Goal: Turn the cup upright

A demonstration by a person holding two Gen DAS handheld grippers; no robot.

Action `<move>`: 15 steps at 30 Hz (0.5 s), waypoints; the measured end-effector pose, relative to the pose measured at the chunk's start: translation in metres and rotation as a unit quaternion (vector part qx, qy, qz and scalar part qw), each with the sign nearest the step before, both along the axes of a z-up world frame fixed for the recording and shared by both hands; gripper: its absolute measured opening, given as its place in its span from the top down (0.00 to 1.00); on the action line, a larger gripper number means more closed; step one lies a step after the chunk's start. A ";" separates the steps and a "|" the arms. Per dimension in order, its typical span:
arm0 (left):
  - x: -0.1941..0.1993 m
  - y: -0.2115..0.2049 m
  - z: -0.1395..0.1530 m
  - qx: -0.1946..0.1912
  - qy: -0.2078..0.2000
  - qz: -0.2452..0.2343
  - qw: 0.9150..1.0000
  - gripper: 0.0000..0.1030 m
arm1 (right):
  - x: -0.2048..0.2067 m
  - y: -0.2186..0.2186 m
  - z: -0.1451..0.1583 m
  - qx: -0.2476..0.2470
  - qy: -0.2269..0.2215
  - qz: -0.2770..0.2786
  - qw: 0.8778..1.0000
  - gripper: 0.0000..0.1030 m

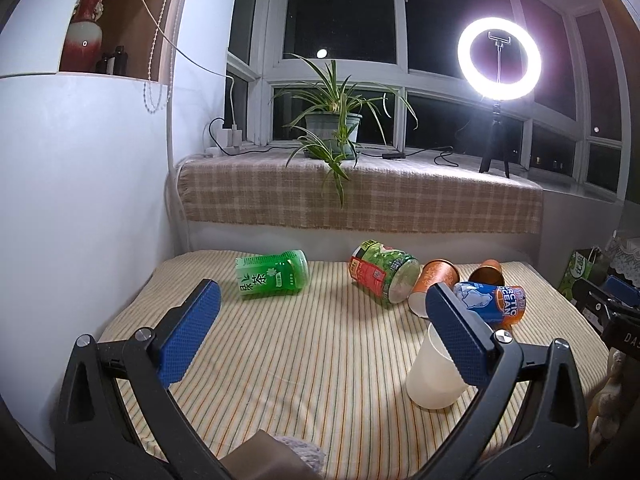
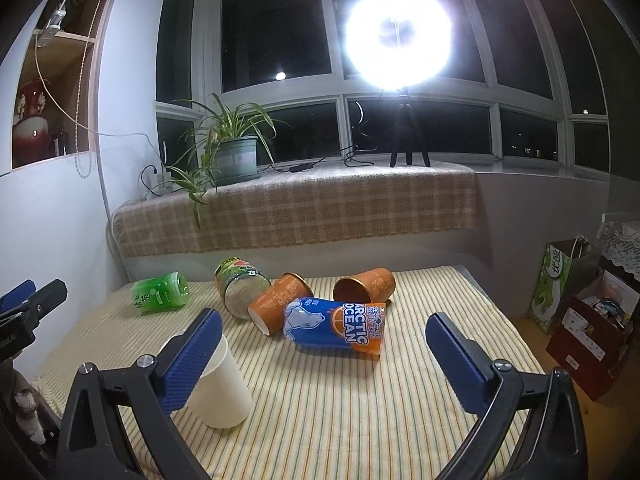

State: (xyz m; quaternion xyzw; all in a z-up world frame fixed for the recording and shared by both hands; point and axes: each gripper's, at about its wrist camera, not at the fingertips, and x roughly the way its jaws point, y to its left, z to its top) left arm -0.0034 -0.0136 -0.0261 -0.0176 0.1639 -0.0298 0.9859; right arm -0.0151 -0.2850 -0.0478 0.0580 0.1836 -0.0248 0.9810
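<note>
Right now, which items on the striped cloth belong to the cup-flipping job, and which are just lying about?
Job:
white plastic cup, standing mouth-down
blue and orange Arctic Ocean cup, on its side
two orange paper cups, on their sides

Lying about:
green tea bottle
red-labelled glass jar
potted spider plant
ring light

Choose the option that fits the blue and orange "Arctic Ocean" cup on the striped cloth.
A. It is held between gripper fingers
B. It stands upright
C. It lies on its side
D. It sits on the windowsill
C: the Arctic Ocean cup lies on its side on the striped cloth, next to two tipped orange cups, and neither open hand-held gripper holds it.
</note>
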 end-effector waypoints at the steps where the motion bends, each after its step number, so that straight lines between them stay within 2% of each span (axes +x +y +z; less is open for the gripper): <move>1: 0.000 0.000 0.000 0.000 0.000 0.000 1.000 0.00 | 0.000 0.000 0.000 0.001 0.000 0.000 1.000 0.00; 15: 0.000 0.000 0.000 0.000 -0.001 0.002 1.000 0.00 | 0.002 -0.001 -0.001 0.003 0.009 0.005 1.000 0.00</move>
